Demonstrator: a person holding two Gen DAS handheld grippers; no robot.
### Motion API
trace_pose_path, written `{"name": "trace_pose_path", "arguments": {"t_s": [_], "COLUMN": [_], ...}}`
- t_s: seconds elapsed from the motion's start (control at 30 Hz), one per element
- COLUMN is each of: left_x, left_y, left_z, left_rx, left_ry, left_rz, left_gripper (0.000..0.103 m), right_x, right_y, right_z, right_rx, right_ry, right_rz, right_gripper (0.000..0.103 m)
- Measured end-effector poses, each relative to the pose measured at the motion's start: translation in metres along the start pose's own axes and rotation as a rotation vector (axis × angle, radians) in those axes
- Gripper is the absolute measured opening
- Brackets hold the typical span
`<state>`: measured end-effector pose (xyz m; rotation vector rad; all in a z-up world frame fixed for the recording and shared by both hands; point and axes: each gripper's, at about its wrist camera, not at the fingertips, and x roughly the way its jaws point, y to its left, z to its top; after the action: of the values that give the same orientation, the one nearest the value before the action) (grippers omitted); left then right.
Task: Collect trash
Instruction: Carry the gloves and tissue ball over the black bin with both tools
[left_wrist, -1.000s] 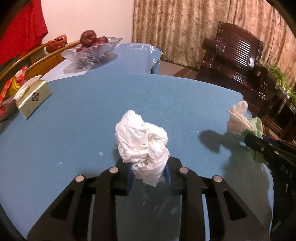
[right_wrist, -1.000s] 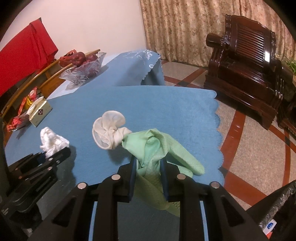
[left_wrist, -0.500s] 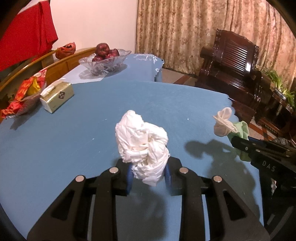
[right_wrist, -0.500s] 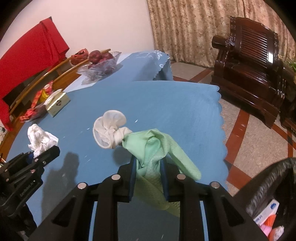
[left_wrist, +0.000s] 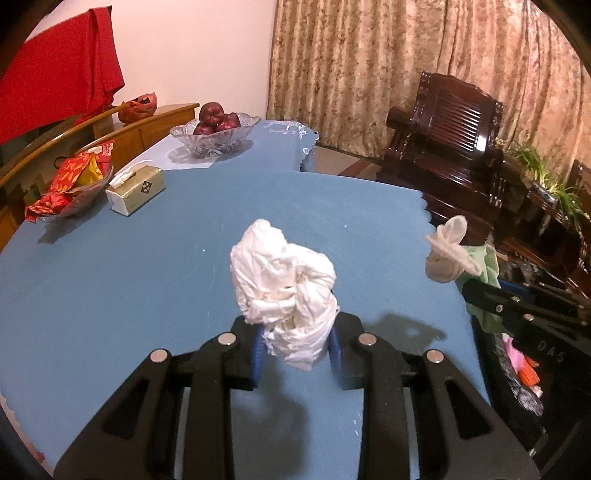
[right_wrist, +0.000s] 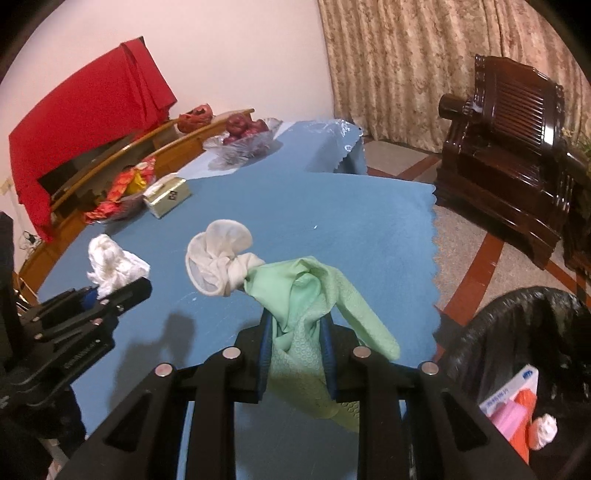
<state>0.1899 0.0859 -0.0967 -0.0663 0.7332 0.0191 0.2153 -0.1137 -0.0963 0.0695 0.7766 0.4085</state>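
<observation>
Two grippers grip trash above the table (left_wrist: 110, 280): left gripper (left_wrist: 295, 350) clamps tissue (left_wrist: 282, 284) at frame centre; right gripper (right_wrist: 297, 354) pinches glove (right_wrist: 306, 314); bin (right_wrist: 517, 332) lower right.

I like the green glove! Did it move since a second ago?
Yes. The green glove, clamped in the right hand-held gripper, has moved right, toward the black trash bag.

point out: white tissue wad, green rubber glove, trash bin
white tissue wad (left_wrist: 282, 280), left wrist view, middle of the crumple.
green rubber glove (right_wrist: 310, 295), right wrist view, bunched palm above the fingers.
trash bin (right_wrist: 517, 306), right wrist view, black liner rim.
</observation>
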Motion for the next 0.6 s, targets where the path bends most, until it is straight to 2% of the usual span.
{"name": "trace_pose_path", "arguments": {"t_s": [0.3,0.6], "left_x": [-0.052,-0.099], "left_y": [-0.017,-0.052], "left_z": [-0.023,-0.032], "left_rx": [0.022,0.063], "left_ry": [-0.022,-0.061], "left_rz": [-0.034,-0.102], "left_gripper": [0.027,0.027], "right_x": [-0.058,-0.117], "right_y": [0.003,0.001], "right_z": [-0.013,-0.032], "right_rx": [-0.012,-0.021], "right_ry": [-0.047,-0.1], "right_rz": [-0.003,-0.035], "right_gripper": [0.024,0.024]}}
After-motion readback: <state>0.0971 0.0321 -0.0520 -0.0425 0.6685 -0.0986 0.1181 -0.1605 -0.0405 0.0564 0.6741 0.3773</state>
